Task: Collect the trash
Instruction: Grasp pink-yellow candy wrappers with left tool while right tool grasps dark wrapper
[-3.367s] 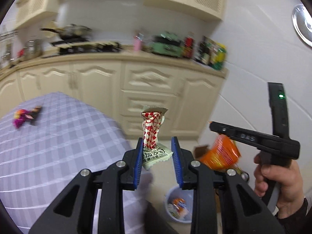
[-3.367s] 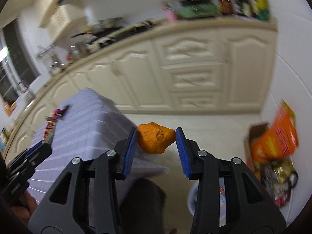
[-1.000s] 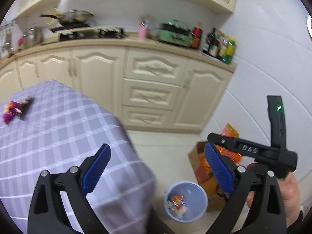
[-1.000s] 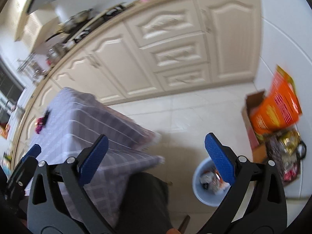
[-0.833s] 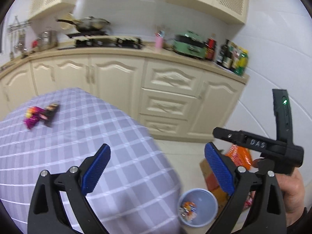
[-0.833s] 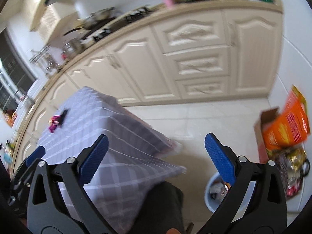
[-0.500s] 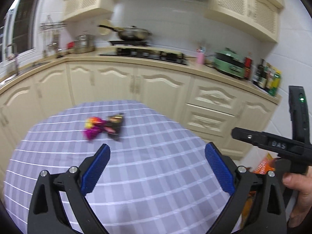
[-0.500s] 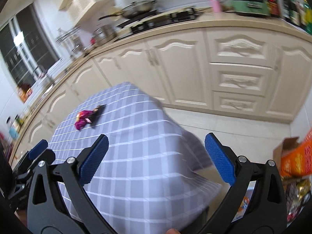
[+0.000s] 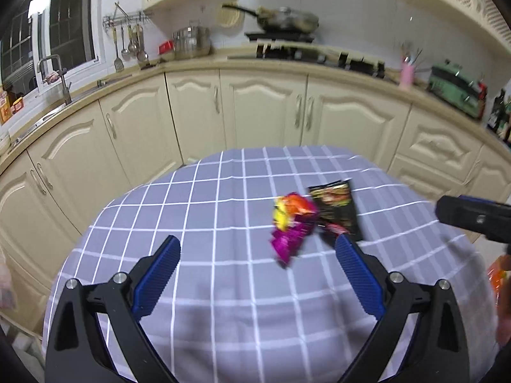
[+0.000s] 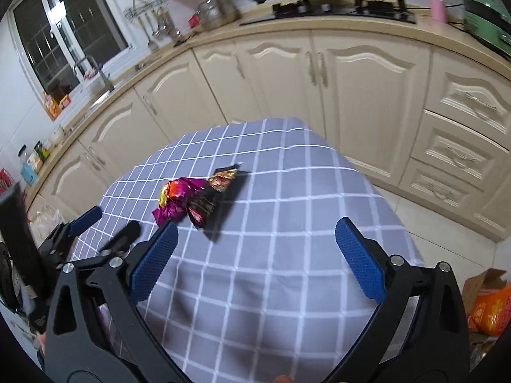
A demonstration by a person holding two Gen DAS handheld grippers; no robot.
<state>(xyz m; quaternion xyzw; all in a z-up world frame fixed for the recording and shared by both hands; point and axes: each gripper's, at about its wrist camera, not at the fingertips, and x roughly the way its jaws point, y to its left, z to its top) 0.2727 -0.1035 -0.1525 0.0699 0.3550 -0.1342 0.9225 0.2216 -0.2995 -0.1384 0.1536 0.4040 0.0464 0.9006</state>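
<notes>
A crumpled magenta, yellow and orange wrapper lies on the grey checked tablecloth, touching a flat black snack packet on its right. My left gripper is wide open and empty, above the near table, with the wrappers just beyond its right finger. In the right wrist view the same wrapper and black packet lie ahead to the left. My right gripper is wide open and empty over the cloth. The left gripper shows at that view's left edge.
Cream kitchen cabinets curve round behind the table, with a sink, pots and a stove on the counter. A cardboard box with an orange bag stands on the floor at the right. The right tool's body reaches in from the right.
Both grippers let go of their trash over the bin, opened wide and swung left, back over the table. The two wrappers now lie close ahead and the bin is out of view.
</notes>
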